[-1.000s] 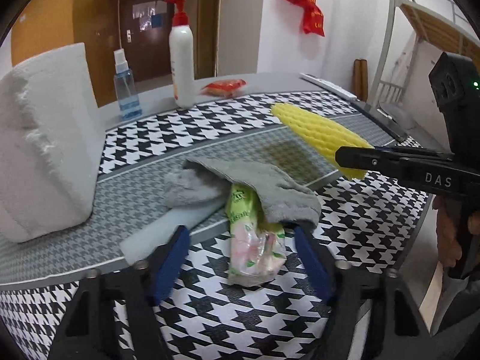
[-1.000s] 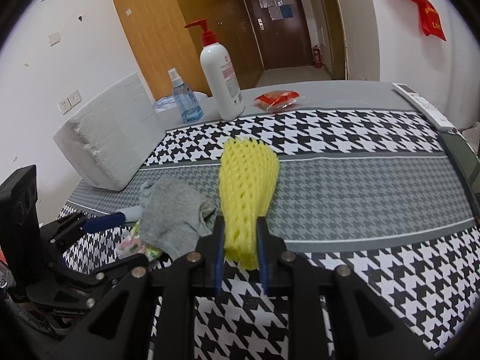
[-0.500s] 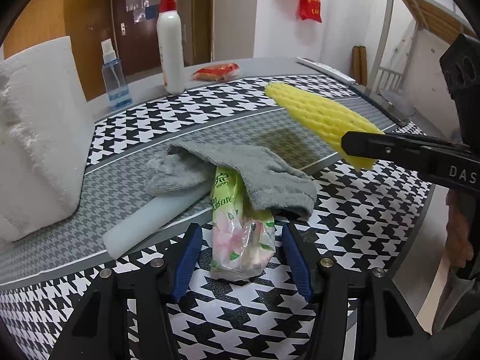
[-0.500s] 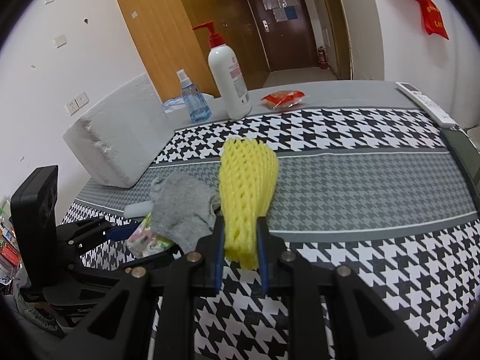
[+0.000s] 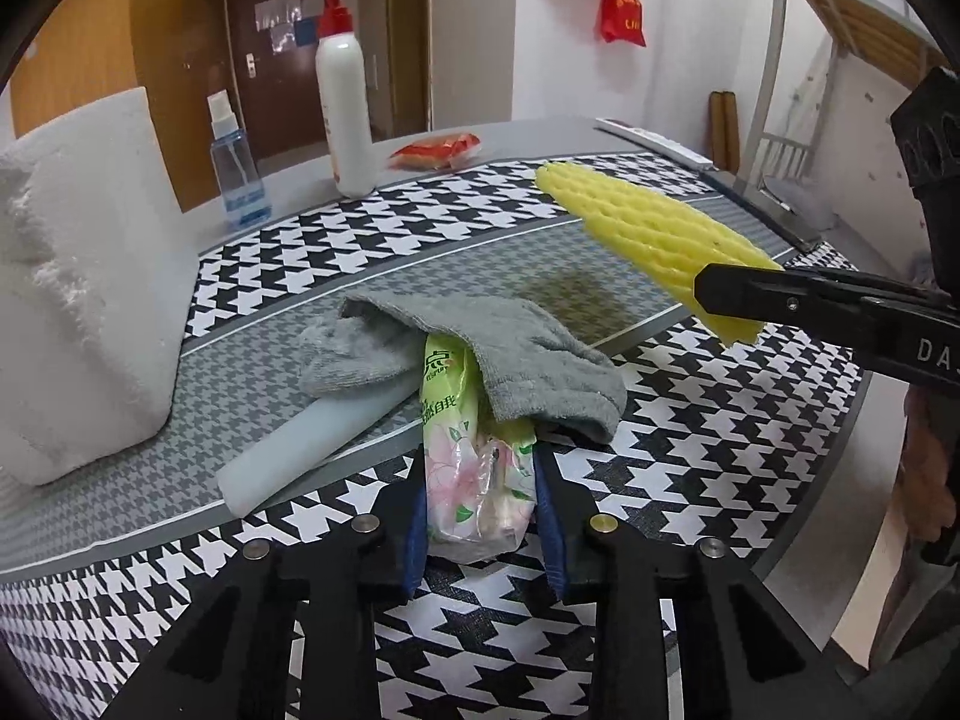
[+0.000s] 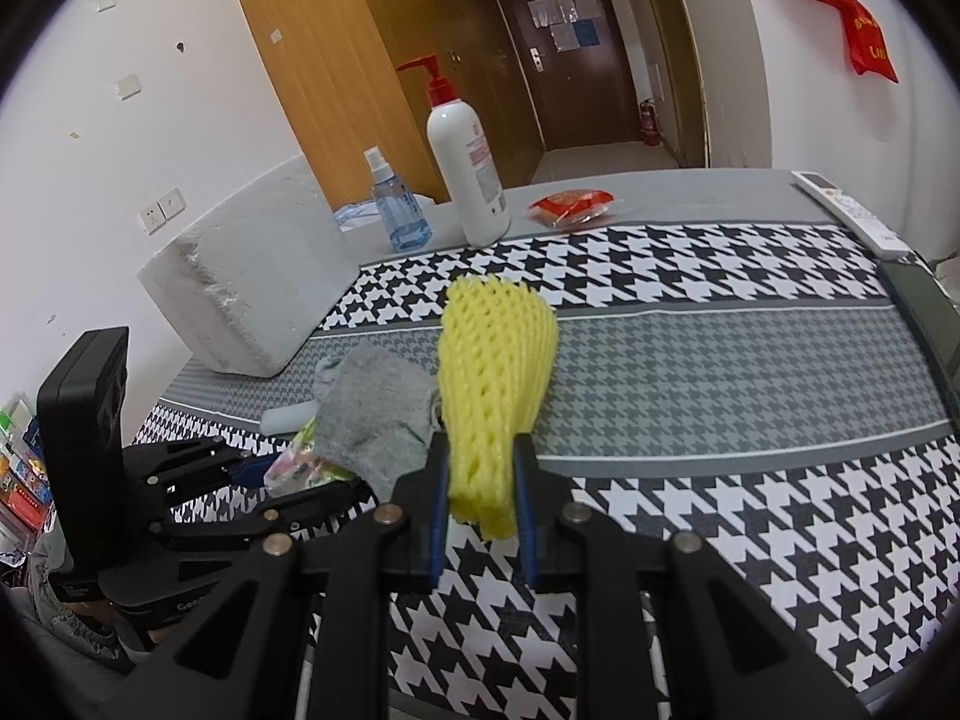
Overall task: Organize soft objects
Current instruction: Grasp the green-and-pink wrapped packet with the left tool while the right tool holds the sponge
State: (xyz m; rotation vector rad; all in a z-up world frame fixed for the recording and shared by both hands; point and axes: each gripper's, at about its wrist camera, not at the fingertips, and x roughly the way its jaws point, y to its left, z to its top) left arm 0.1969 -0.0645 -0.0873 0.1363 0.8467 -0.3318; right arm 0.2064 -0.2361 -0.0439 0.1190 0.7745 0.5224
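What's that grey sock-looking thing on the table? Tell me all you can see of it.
The grey knitted sock looks soft and fuzzy, crumpled and folded over itself. It lies on the houndstooth tablecloth, draped over the far end of the floral plastic tissue pack and touching a white foam tube beside it. Neither gripper touches it.

We see a yellow foam net sleeve (image 6: 495,396) held raised above the counter. A crumpled grey sock (image 5: 510,348) drapes over a floral tissue pack (image 5: 474,474), which lies beside a white foam tube (image 5: 312,450).
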